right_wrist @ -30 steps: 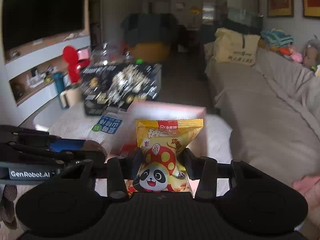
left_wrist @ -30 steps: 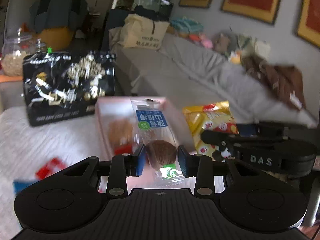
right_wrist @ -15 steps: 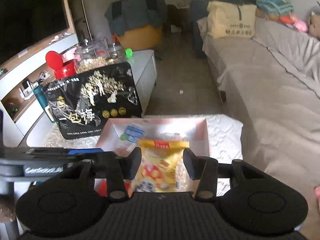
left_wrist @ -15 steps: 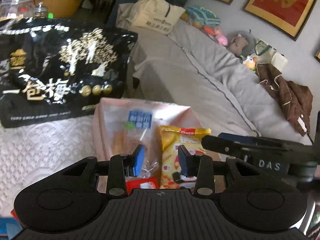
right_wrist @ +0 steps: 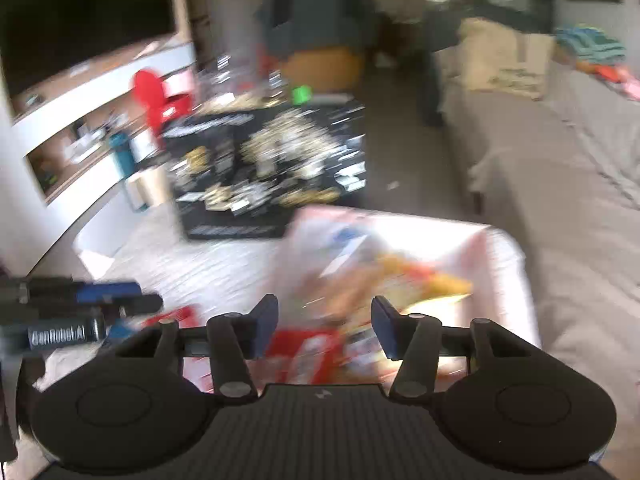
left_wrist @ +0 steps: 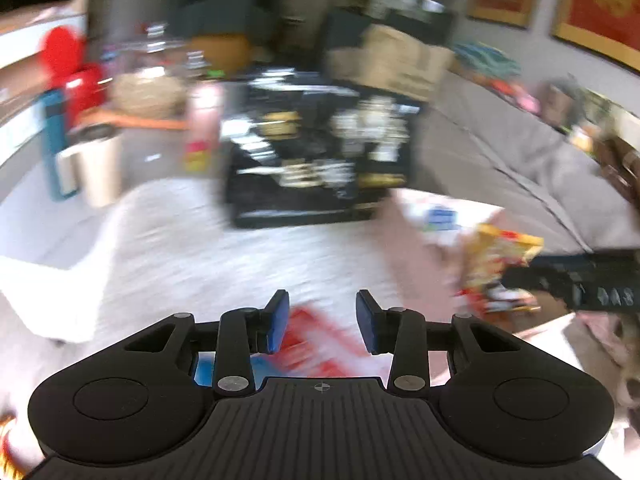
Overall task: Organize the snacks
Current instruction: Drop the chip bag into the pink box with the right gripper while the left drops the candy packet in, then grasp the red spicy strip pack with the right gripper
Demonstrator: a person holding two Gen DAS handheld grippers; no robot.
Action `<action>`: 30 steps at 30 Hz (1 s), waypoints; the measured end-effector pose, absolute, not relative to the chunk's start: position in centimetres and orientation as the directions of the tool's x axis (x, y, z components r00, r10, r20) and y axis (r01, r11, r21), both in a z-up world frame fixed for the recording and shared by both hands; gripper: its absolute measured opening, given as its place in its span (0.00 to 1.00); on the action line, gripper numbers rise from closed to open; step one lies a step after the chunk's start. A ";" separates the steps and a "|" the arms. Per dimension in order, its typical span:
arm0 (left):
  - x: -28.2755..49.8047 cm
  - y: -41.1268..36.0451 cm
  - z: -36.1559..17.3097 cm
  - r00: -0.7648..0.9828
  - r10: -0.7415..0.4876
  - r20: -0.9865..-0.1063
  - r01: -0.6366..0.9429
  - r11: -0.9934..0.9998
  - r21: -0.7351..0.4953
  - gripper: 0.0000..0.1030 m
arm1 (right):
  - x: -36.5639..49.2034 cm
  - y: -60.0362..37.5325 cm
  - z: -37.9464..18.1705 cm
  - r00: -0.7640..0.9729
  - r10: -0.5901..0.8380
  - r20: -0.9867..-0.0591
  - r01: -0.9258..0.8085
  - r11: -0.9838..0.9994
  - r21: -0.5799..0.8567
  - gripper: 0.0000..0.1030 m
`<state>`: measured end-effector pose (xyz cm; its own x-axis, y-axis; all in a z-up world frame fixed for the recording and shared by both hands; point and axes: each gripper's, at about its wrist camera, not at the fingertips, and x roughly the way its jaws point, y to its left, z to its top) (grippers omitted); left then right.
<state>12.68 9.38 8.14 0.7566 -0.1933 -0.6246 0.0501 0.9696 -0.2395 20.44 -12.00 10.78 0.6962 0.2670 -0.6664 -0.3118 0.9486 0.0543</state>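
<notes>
Both views are motion-blurred. My left gripper (left_wrist: 322,322) is open and empty above a red snack packet (left_wrist: 320,340) on the white lace cloth (left_wrist: 200,260). The pink box (left_wrist: 408,264) stands to its right, holding a clear blue-label packet (left_wrist: 440,216) and the yellow snack bag (left_wrist: 496,260). My right gripper (right_wrist: 325,328) is open and empty over the near end of the pink box (right_wrist: 508,264). The yellow bag (right_wrist: 424,280) and a red packet (right_wrist: 304,352) lie in the box below it. The left gripper also shows in the right wrist view (right_wrist: 80,312).
A large black snack bag (left_wrist: 320,152) stands behind the box. A cream mug (left_wrist: 96,168), a blue bottle (left_wrist: 54,144), a red object (left_wrist: 76,76) and glass jars (left_wrist: 148,88) stand at the back left. A grey sofa (right_wrist: 560,180) runs along the right.
Both grippers have pulled back from the box and swung left, open and empty. The clear packet and the yellow bag stay in the pink box.
</notes>
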 end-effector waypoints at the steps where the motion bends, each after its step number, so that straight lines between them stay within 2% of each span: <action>1: 11.9 10.9 7.8 0.754 -0.180 -0.632 0.016 0.967 -0.256 0.40 | 20.1 -10.6 10.4 0.677 0.277 -0.682 -0.337 0.940 0.047 0.50; 4: 10.2 14.7 6.2 0.725 -0.165 -0.669 -0.069 0.949 -0.308 0.40 | 18.7 -6.2 9.2 0.640 0.302 -0.706 -0.414 0.910 0.014 0.50; 8: 8.3 17.2 4.5 0.709 -0.172 -0.683 -0.104 0.933 -0.344 0.40 | 17.7 -1.0 7.9 0.599 0.328 -0.730 -0.485 0.874 -0.006 0.50; 13: 7.0 18.0 3.2 0.695 -0.274 -0.665 -0.061 0.899 -0.434 0.40 | 20.3 2.7 5.9 0.510 0.309 -0.803 -0.485 0.874 0.027 0.50; 19: 6.4 16.5 2.2 0.669 -0.331 -0.666 -0.002 0.895 -0.447 0.40 | 23.3 4.2 3.4 0.455 0.240 -0.858 -0.424 0.905 0.028 0.50; 30: 5.3 16.5 2.8 0.684 -0.300 -0.665 -0.007 0.909 -0.418 0.40 | 22.7 3.8 2.8 0.496 0.225 -0.839 -0.397 0.918 0.011 0.52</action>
